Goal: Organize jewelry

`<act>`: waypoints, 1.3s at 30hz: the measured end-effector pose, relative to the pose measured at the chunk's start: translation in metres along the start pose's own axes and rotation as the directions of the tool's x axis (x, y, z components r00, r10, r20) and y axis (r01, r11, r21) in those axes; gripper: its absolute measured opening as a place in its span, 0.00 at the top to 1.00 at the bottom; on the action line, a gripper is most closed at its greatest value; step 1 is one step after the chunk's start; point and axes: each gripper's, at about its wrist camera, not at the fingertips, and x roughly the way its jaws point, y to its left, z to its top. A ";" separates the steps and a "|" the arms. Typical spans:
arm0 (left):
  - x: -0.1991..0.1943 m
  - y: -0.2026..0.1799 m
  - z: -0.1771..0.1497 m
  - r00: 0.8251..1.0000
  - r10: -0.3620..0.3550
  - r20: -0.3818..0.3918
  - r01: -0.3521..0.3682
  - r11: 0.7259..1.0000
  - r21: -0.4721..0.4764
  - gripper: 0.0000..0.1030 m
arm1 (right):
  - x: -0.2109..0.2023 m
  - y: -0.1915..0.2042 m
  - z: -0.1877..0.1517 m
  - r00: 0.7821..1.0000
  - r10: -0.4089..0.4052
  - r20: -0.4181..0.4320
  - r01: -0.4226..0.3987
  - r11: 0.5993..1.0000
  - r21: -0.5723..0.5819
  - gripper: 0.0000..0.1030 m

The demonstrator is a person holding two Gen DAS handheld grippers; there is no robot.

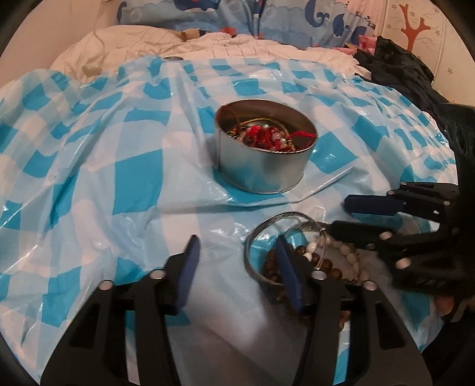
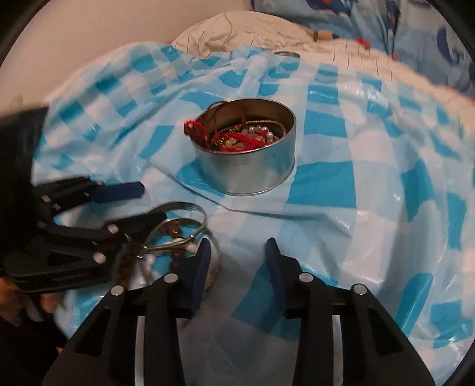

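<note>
A round silver tin (image 1: 264,169) (image 2: 246,175) holding red cords, pearl strands and a gold bangle stands mid-sheet. Nearer me lie two silver bangles (image 1: 250,246) (image 2: 184,205) over brown and white bead bracelets (image 1: 329,265) (image 2: 126,261). My left gripper (image 1: 239,267) (image 2: 148,203) is open; its right finger rests inside a bangle ring, with the ring's left rim in the gap but not pinched. My right gripper (image 2: 237,264) (image 1: 344,216) is open too, reaching in from the other side. Its left finger lies over the bangles' edge, and only sheet shows between its fingers.
A crinkled blue-and-white checked plastic sheet (image 1: 118,166) covers a bed. Behind it are a white quilt (image 1: 237,44), blue patterned pillows (image 1: 297,20), a small round metal lid (image 1: 173,58) (image 2: 286,54) and a black garment (image 1: 400,71) at the back right.
</note>
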 end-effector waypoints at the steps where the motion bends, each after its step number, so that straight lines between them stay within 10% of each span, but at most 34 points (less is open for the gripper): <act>1: 0.000 -0.001 0.001 1.000 0.006 0.004 -0.006 1.000 -0.002 0.66 | 0.002 0.004 -0.001 0.999 -0.039 0.004 0.039 0.999 -0.028 0.64; 9: 0.001 0.008 0.001 0.986 0.168 0.003 -0.168 0.986 0.022 0.74 | -0.002 -0.003 0.000 0.992 -0.126 0.027 0.127 0.991 -0.038 0.64; 20: 0.008 -0.002 0.001 0.998 0.061 -0.002 -0.061 0.997 0.037 0.81 | 0.001 -0.002 0.002 1.000 0.007 0.003 -0.006 1.000 -0.010 0.74; 25: 0.007 -0.002 0.001 0.997 0.079 -0.006 -0.078 0.996 0.034 0.98 | 0.006 0.014 -0.001 0.992 -0.122 0.014 0.123 0.985 -0.123 0.94; 39: 0.010 0.010 0.002 0.996 0.084 -0.020 -0.084 0.996 -0.023 0.84 | 0.003 0.013 -0.001 0.991 -0.130 0.014 0.131 0.982 -0.139 0.95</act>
